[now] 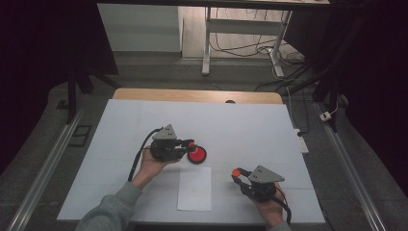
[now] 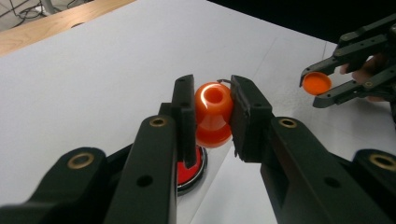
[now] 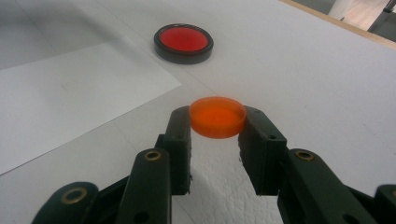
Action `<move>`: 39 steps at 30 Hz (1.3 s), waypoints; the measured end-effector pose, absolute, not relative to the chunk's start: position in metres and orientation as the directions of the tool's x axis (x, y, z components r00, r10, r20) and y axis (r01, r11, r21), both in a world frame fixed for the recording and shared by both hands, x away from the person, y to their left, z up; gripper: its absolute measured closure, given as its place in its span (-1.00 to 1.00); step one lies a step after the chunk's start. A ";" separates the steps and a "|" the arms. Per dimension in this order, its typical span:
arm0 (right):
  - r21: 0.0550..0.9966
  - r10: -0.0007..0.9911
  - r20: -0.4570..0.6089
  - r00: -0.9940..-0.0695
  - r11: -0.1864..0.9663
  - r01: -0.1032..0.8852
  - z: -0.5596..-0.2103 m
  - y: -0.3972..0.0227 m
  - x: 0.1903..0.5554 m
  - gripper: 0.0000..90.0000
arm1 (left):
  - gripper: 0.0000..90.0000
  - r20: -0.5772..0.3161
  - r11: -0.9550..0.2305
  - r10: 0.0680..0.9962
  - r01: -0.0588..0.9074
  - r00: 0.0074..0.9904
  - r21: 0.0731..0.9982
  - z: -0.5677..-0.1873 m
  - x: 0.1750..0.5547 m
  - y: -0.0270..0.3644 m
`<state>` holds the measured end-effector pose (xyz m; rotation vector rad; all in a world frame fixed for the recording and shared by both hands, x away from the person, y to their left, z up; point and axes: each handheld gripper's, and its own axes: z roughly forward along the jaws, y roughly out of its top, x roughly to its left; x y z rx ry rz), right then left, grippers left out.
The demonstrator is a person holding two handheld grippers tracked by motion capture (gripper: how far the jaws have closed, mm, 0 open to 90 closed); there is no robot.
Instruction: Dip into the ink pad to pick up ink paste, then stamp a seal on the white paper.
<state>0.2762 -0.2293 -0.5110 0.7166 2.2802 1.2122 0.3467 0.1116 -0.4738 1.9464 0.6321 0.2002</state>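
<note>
Looking down from the high view, the left gripper (image 1: 185,144) hangs just above the near-left edge of the round red disc with a black rim (image 1: 197,155), pinching a small orange plastic bottle with a round open mouth (image 1: 191,144). The right gripper (image 1: 239,174) sits well to the right of the disc and nearer the person, beside the white sheet of paper (image 1: 194,188) on the white table cover (image 1: 240,125), clamped on a flat orange plastic cap (image 1: 236,171).

From the left gripper view, the bottle (image 2: 214,114) is squeezed between both jaws at its bulbous upper part, mouth facing away, with the disc (image 2: 190,171) directly below. Farther off, the right gripper (image 2: 314,88) shows with the cap (image 2: 316,84) in its tips.

From the right gripper view, the cap (image 3: 217,116) is held by its rim at the very tips of the jaws, level, with the disc (image 3: 183,43) well beyond it.

Both pieces look light, stiff and smooth, so likely slippery. The bottle's waist below the bulge seems the surest hold; the cap is best pinched across its rim, as now.
</note>
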 end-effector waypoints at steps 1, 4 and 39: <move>0.849 0.633 -0.149 -0.760 0.475 0.230 -0.511 -0.229 0.276 0.43 | 0.60 -0.139 -0.328 0.510 0.341 0.849 0.881 -0.473 0.346 0.112; 0.848 0.632 -0.150 -0.760 0.477 0.229 -0.512 -0.229 0.276 0.43 | 0.60 -0.135 -0.333 0.503 0.336 0.854 0.881 -0.471 0.343 0.113; 0.845 0.632 -0.153 -0.760 0.483 0.232 -0.513 -0.228 0.277 0.43 | 0.60 -0.153 -0.350 0.453 0.333 0.878 0.876 -0.470 0.330 0.115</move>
